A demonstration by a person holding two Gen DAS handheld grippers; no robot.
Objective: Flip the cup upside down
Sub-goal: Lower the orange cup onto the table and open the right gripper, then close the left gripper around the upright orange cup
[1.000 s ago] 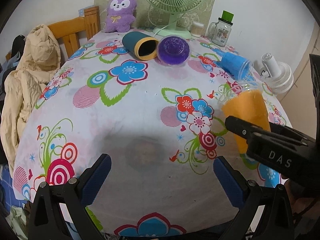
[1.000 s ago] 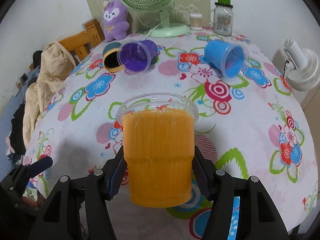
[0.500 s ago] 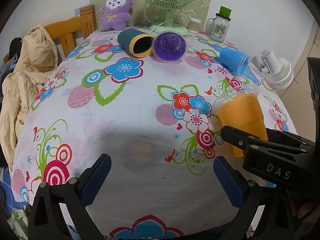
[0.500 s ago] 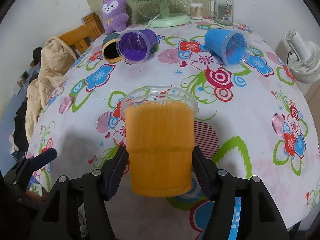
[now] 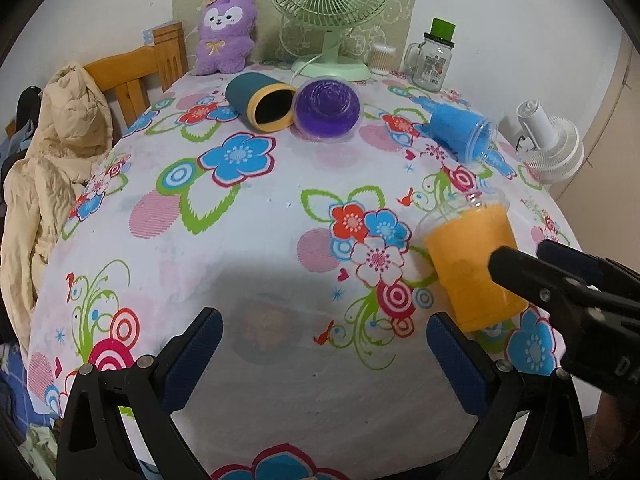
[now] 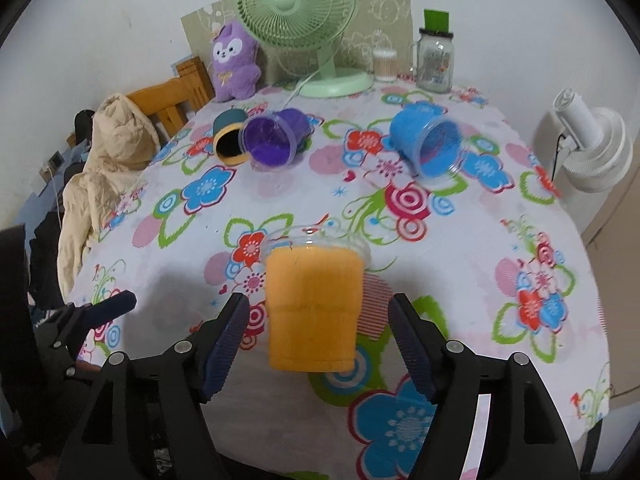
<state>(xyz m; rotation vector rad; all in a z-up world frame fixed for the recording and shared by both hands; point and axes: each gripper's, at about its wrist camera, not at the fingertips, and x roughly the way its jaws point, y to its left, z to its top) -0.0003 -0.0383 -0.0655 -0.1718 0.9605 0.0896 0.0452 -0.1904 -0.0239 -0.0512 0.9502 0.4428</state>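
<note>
Flowered tablecloth (image 6: 520,208) carried orange cup (image 6: 314,308), seemingly rim-down, between right gripper (image 6: 316,344) jaws, spread wide, apart from cup. Left gripper (image 5: 324,356) wide, empty.

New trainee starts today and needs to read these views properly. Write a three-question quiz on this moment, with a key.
1. True or false: the right gripper has its pads pressed against the orange cup.
2. Which cup lies right beside the teal cup? A) blue cup B) purple cup C) orange cup
3. Fill in: the left gripper is ___ and holds nothing.

Key: 1 false, a gap shows on each side of the cup; 2 B; 3 open.
</note>
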